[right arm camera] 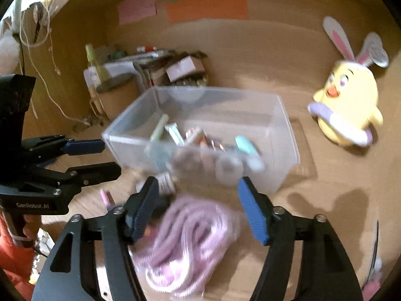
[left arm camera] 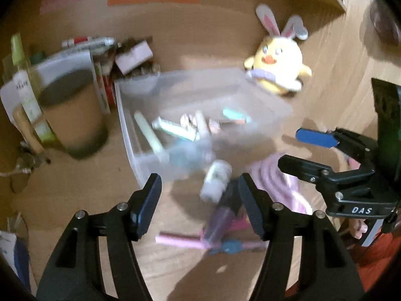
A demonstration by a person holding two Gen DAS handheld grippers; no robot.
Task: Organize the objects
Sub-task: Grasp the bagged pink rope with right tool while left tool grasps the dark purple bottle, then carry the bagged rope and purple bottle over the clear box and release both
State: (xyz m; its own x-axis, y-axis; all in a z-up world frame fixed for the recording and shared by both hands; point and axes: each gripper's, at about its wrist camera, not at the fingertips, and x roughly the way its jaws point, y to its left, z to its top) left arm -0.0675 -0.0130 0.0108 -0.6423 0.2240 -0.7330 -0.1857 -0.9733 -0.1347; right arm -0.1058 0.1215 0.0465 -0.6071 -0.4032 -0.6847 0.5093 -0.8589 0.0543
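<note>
A clear plastic bin (left arm camera: 140, 125) (right arm camera: 283, 135) sits on the wooden surface and holds several pens and small items. My left gripper (left arm camera: 200, 200) is open and empty, above a small white bottle (left arm camera: 216, 179), a clear pink tube (left arm camera: 220, 222) and pink pens (left arm camera: 178, 240) lying in front of the bin. My right gripper (right arm camera: 198, 203) is open and empty, just above a coiled pink cable (right arm camera: 185, 235) in front of the bin. The right gripper also shows at the right of the left wrist view (left arm camera: 293, 150), and the left gripper at the left of the right wrist view (right arm camera: 110, 158).
A yellow plush chick with bunny ears (left arm camera: 278, 62) (right arm camera: 348, 105) stands right of the bin. A brown cylindrical container (left arm camera: 75, 115) (right arm camera: 117, 92), a bottle (left arm camera: 25, 80) and stacked boxes and markers (left arm camera: 130, 55) crowd the back left corner. Coloured paper notes (right arm camera: 208, 5) hang on the back wall.
</note>
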